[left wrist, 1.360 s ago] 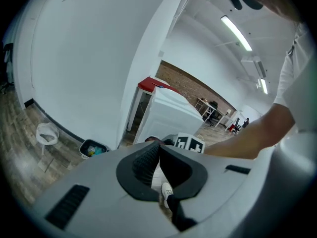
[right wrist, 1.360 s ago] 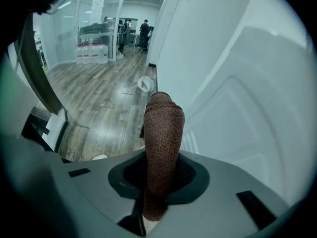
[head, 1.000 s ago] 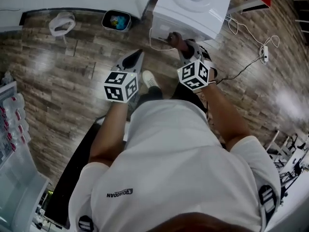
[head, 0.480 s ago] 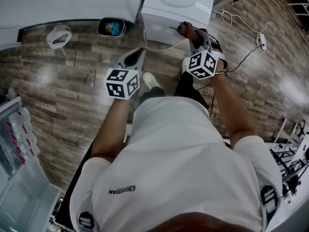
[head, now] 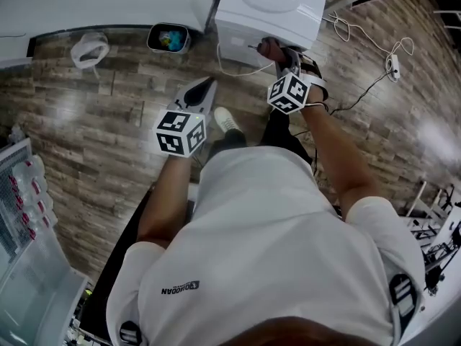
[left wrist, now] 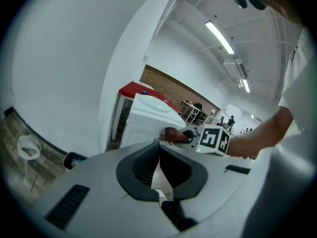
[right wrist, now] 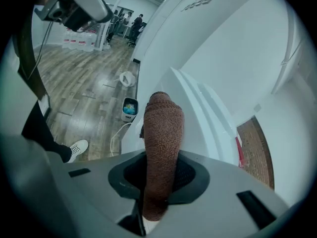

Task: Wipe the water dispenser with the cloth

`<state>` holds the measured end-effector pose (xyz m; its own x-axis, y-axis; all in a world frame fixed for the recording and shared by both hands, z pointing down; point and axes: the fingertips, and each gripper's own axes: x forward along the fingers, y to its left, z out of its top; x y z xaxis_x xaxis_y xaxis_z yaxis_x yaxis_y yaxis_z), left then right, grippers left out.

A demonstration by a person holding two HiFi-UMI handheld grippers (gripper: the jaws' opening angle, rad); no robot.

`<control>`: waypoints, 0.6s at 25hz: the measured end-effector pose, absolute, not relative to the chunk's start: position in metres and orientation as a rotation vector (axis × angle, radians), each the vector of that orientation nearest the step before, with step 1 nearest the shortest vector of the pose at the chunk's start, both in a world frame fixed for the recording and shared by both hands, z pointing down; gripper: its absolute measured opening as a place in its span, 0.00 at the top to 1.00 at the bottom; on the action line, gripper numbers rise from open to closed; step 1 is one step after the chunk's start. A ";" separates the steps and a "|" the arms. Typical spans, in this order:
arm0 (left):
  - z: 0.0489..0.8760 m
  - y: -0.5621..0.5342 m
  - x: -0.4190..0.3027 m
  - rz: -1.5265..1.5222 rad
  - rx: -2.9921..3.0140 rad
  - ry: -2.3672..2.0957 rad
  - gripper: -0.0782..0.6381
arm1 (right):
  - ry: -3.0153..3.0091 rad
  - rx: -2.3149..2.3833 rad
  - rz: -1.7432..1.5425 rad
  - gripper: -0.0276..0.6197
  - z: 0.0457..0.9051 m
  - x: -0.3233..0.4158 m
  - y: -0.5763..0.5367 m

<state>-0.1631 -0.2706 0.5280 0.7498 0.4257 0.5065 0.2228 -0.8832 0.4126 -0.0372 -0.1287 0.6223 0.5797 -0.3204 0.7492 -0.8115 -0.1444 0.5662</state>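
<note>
The white water dispenser (head: 274,6) stands on the wood floor at the top of the head view. My right gripper (head: 277,58) is shut on a brown cloth (head: 267,47), which presses against the dispenser's near upper edge. In the right gripper view the cloth (right wrist: 161,133) sticks out from between the jaws, with the dispenser (right wrist: 203,118) just behind it. My left gripper (head: 203,92) hangs left of the dispenser, shut and holding nothing. In the left gripper view the left gripper (left wrist: 159,146) points toward the dispenser (left wrist: 148,120).
A small bin (head: 171,37) and a white bag (head: 89,47) lie on the floor left of the dispenser. A white cord (head: 230,69) loops at its base. Cables and a power strip (head: 392,63) lie to the right. A rack of bottles (head: 21,207) stands at far left.
My right gripper with the cloth has slid rightwards along the dispenser's near edge, then slightly back to the left. The left gripper has stayed about where it was.
</note>
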 end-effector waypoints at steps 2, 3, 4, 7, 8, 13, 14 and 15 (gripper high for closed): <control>0.529 -0.269 -0.164 0.882 2.631 0.511 0.89 | -0.953 1.699 0.576 0.85 0.637 -0.036 -0.131; 0.530 -0.269 -0.163 0.887 2.632 0.509 0.89 | -0.957 1.688 0.583 0.85 0.644 -0.036 -0.132; 0.531 -0.269 -0.164 0.893 2.631 0.505 0.89 | -0.960 1.677 0.593 0.85 0.652 -0.035 -0.133; 0.531 -0.271 -0.165 0.912 2.635 0.495 0.89 | -0.970 1.647 0.627 0.85 0.675 -0.036 -0.134; 0.532 -0.272 -0.166 0.919 2.637 0.493 0.89 | -0.973 1.638 0.636 0.85 0.683 -0.036 -0.136; 0.534 -0.272 -0.167 0.954 2.636 0.474 0.89 | -0.991 1.592 0.689 0.85 0.725 -0.039 -0.137; 0.535 -0.271 -0.167 0.959 2.632 0.470 0.89 | -0.993 1.588 0.698 0.85 0.733 -0.038 -0.137; 0.536 -0.271 -0.166 0.965 2.627 0.465 0.89 | -0.994 1.582 0.707 0.85 0.742 -0.038 -0.137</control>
<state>-0.1665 -0.2707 0.5361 0.7213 0.3986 0.5664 0.1944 -0.9014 0.3868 -0.0382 -0.1365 0.7420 0.4730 -0.2351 0.8491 -0.8792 -0.0641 0.4721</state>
